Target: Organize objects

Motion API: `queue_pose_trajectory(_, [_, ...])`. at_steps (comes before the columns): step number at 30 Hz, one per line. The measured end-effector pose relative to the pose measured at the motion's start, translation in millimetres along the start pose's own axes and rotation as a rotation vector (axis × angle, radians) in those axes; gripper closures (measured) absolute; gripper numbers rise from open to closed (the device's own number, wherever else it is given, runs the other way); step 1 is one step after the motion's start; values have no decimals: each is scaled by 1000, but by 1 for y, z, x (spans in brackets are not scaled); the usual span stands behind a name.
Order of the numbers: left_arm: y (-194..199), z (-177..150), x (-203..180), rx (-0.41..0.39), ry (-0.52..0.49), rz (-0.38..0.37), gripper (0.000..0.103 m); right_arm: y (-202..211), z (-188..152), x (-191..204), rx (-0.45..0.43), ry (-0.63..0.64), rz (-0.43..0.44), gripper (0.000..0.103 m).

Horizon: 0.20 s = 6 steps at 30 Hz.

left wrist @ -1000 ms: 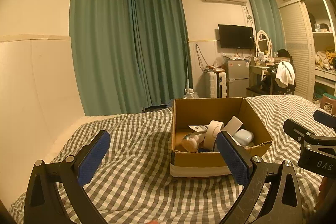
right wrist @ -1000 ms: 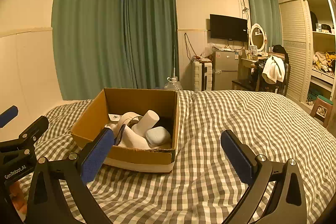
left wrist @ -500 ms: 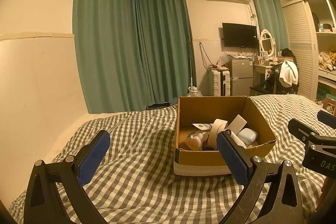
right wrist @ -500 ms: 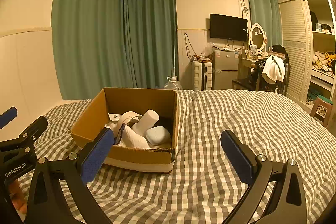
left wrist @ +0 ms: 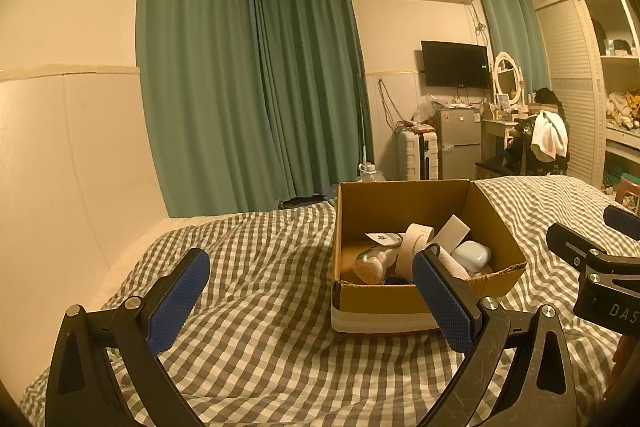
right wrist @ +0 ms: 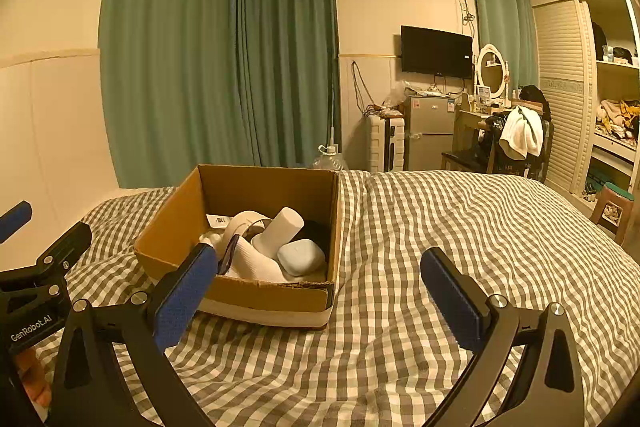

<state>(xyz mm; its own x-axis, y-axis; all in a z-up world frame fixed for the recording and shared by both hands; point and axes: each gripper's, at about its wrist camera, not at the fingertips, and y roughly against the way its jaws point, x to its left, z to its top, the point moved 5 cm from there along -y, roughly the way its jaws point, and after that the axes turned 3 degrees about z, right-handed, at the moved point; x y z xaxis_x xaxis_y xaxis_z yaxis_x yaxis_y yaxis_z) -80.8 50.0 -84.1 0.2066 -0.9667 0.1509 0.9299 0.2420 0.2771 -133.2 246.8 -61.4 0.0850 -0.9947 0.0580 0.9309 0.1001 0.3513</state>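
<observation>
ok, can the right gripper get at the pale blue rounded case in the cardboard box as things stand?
Probably yes. The right gripper is open and empty, the open-topped cardboard box has no lid, and the pale blue rounded case lies uncovered on top.

The box (left wrist: 420, 301) floor is hidden by its contents. Part of the roll (right wrist: 240, 223) is covered by the left finger (right wrist: 182, 293). Shelf (right wrist: 616, 123) items are too small to tell.

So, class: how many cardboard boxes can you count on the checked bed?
1. The cardboard box sits open on the checked bed, ahead of the open left gripper and left of the open right gripper. No other shows.
</observation>
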Motion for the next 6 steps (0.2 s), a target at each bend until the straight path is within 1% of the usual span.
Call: queue_pose_trajectory(6, [-2,0,2,11,13,-8,0,-1,0,0,1,0,0,1])
